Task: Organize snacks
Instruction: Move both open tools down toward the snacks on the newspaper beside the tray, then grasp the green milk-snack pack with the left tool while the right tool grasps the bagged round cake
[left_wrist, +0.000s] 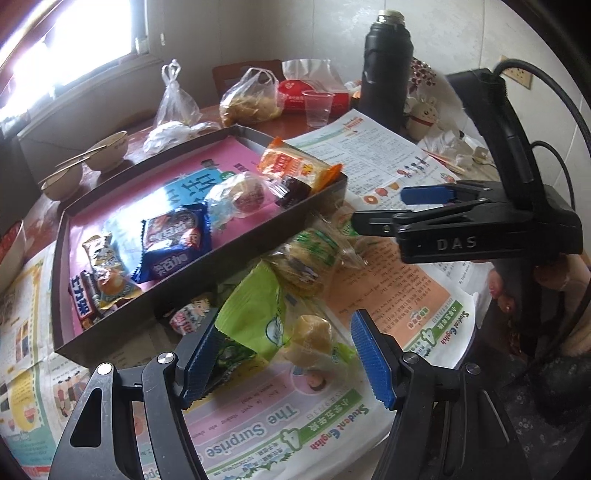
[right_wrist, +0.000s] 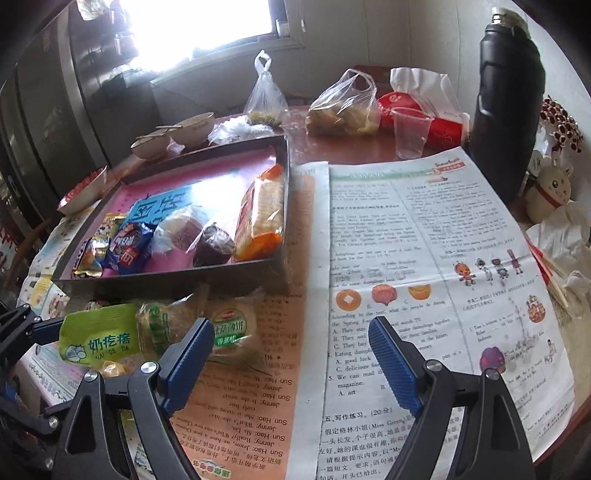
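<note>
A dark tray (left_wrist: 177, 288) (right_wrist: 162, 275) with a pink liner holds several snacks: an orange cracker pack (left_wrist: 291, 162) (right_wrist: 264, 214), a blue cookie pack (left_wrist: 173, 240) (right_wrist: 129, 245), wrapped cakes and small bars. In front of it on the newspaper lie a green bag (left_wrist: 255, 314) (right_wrist: 99, 336), a wrapped yellow pastry (left_wrist: 312, 336) and wrapped green-label cakes (left_wrist: 306, 258) (right_wrist: 231, 330). My left gripper (left_wrist: 286, 354) is open, its fingers either side of the green bag and the pastry. My right gripper (right_wrist: 288, 363) (left_wrist: 388, 210) is open and empty beside the green-label cake.
Newspapers (right_wrist: 424, 258) cover the round table. At the back stand a black flask (left_wrist: 386, 70) (right_wrist: 508, 107), a clear plastic cup (left_wrist: 317, 107) (right_wrist: 410, 133), plastic bags of food (left_wrist: 251, 98), a red tissue pack (right_wrist: 436, 118) and bowls with chopsticks (left_wrist: 107, 151). A rabbit figurine (right_wrist: 550, 188) sits right.
</note>
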